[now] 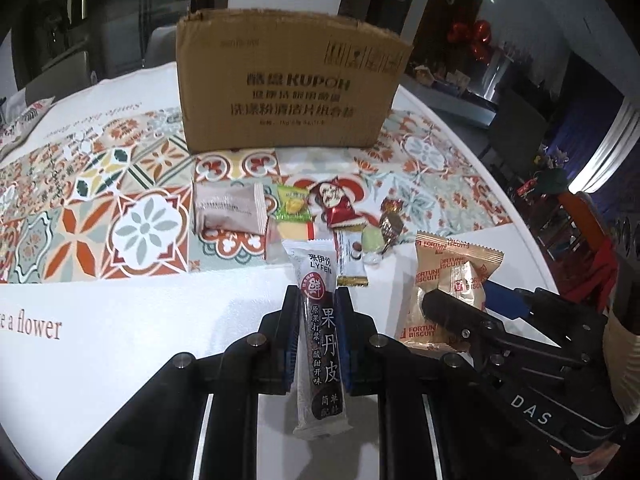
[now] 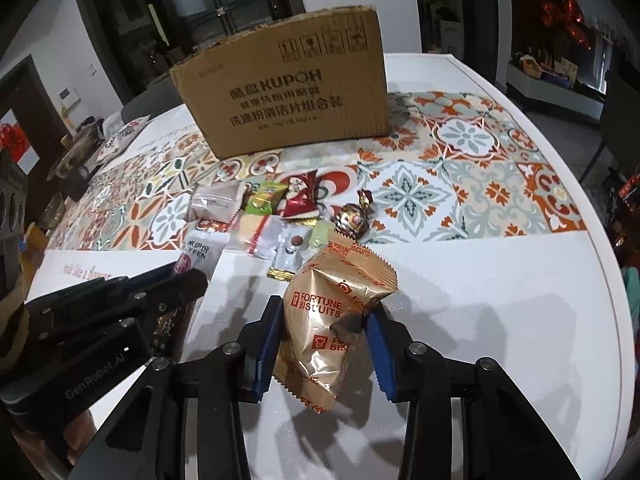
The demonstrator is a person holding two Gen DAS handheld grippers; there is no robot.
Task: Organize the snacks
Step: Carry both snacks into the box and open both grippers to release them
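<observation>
My left gripper (image 1: 318,300) is shut on a long dark LYFEN fruit-leather bar (image 1: 320,332), which lies lengthwise between the pads. My right gripper (image 2: 326,312) is shut on a gold Fortune Biscuits packet (image 2: 332,320), crumpled between the blue pads; the packet also shows in the left wrist view (image 1: 448,280). Behind them lies a heap of small snacks: a grey-pink packet (image 1: 228,208), a green one (image 1: 294,200), a red one (image 1: 336,200) and a foil-wrapped candy (image 2: 352,218). A brown KUPOH cardboard box (image 1: 288,84) stands upright at the back.
The round white table (image 2: 500,320) carries a patterned tile-print runner (image 1: 100,208). Its rim curves close on the right. Small items and a printed pouch (image 2: 120,136) sit at the far left. Dark cabinets and red balloons lie beyond.
</observation>
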